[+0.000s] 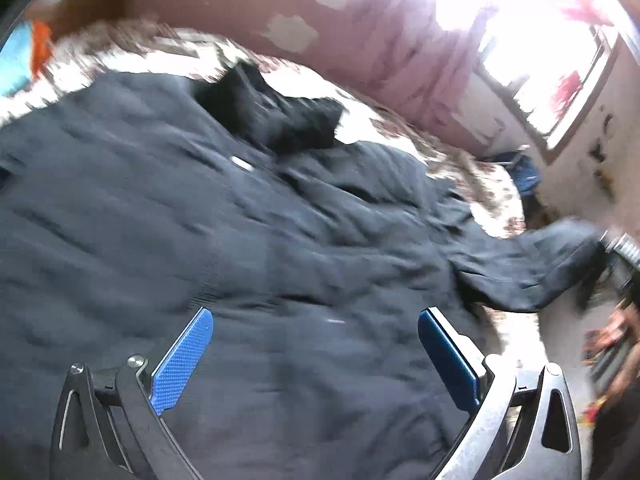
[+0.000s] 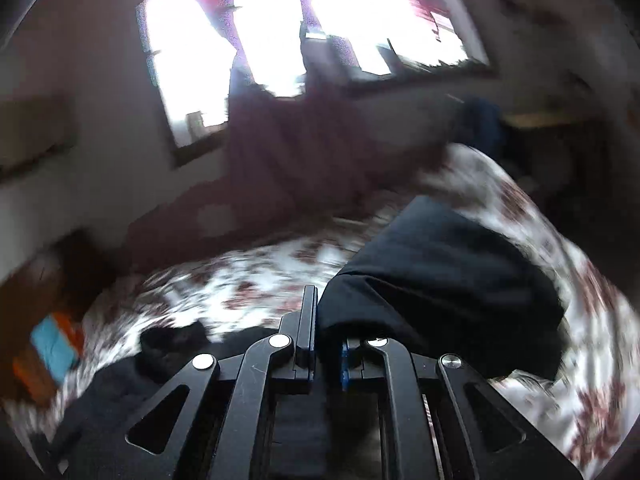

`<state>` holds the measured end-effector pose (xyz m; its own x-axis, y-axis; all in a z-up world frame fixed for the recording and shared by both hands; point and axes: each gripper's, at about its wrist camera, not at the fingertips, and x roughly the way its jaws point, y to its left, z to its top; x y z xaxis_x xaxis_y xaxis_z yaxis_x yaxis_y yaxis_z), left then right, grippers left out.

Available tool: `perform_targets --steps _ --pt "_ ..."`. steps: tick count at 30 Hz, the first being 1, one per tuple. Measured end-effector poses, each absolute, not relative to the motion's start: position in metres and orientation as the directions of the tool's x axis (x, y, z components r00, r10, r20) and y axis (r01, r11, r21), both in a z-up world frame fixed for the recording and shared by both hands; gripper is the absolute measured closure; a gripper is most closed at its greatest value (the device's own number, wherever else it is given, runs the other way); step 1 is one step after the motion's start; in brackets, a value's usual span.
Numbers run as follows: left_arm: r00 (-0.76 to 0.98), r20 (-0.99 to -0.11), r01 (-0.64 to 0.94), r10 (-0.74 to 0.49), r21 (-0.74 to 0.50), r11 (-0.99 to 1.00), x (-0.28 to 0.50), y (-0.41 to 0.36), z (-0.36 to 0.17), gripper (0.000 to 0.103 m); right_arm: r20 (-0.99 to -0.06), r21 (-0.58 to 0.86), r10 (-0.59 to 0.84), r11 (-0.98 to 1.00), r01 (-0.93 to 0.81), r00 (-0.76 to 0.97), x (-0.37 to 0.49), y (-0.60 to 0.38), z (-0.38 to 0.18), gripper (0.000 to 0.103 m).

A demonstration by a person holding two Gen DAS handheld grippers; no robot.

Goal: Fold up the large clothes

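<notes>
Both views blurred, left tongs (image 1: 316, 354) wide over dark garment (image 1: 200, 240), right tongs (image 2: 326, 320) clamped on its sleeve (image 2: 440, 272).

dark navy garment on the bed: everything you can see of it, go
The large dark navy garment lies spread and wrinkled over the floral-print bedspread. Soft woven-looking cloth; a black furry part lies at its far edge. One end, perhaps a sleeve, is pinched in the shut right claw and lifted. The open left claw hovers above, apparently not touching.

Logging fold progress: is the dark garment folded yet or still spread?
Mostly spread: the garment lies open across the bedspread, one sleeve pinched in the right gripper's shut jaws.
</notes>
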<state>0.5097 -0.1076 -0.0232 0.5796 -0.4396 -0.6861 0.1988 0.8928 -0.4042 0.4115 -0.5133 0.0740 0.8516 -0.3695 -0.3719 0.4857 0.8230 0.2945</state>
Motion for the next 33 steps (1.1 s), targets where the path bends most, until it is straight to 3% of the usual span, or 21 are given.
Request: perform_targets --steps 4,8,11,14,18,20,22,27,33 --pt "0.644 -0.695 0.115 -0.318 -0.323 0.939 0.498 -0.041 0.005 0.0 -0.347 0.133 -0.294 0.925 0.357 0.891 0.46 -0.428 0.098 0.095" --pt "0.706 -0.669 -0.024 -0.232 -0.351 0.936 0.477 0.034 0.017 0.0 -0.364 -0.17 -0.222 0.971 0.17 0.904 0.5 -0.317 0.088 0.095" --pt "0.732 -0.649 -0.097 -0.208 -0.401 0.911 0.464 0.077 0.01 0.0 -0.446 -0.326 -0.153 0.945 -0.001 0.882 0.521 -0.239 0.057 0.095" --pt "0.762 -0.611 -0.117 -0.213 -0.454 0.883 0.457 0.107 -0.005 0.0 -0.538 -0.395 -0.112 0.909 -0.133 0.836 0.536 -0.183 0.011 0.095" --pt "0.827 -0.494 -0.072 -0.269 -0.567 0.821 0.451 0.131 -0.03 0.0 -0.659 -0.411 -0.101 0.878 -0.244 0.746 0.547 -0.141 -0.049 0.085" --pt "0.838 -0.458 -0.044 -0.296 -0.598 0.801 0.457 0.136 -0.038 0.0 -0.704 -0.391 -0.094 0.878 -0.275 0.704 0.545 -0.132 -0.069 0.073" --pt "0.829 -0.446 -0.011 -0.336 -0.615 0.789 0.465 0.139 -0.044 0.0 -0.759 -0.315 -0.05 0.901 -0.299 0.65 0.538 -0.136 -0.083 0.051" --pt "0.806 -0.395 0.115 -0.44 -0.625 0.772 0.485 0.125 -0.052 0.0 -0.777 -0.15 0.073 0.943 -0.297 0.625 0.505 -0.165 -0.079 0.042" --pt "0.761 -0.497 0.122 -0.417 -0.521 0.845 0.508 0.097 -0.062 0.001 -0.687 -0.146 0.024 0.974 -0.171 0.726 0.496 -0.197 -0.051 0.042"
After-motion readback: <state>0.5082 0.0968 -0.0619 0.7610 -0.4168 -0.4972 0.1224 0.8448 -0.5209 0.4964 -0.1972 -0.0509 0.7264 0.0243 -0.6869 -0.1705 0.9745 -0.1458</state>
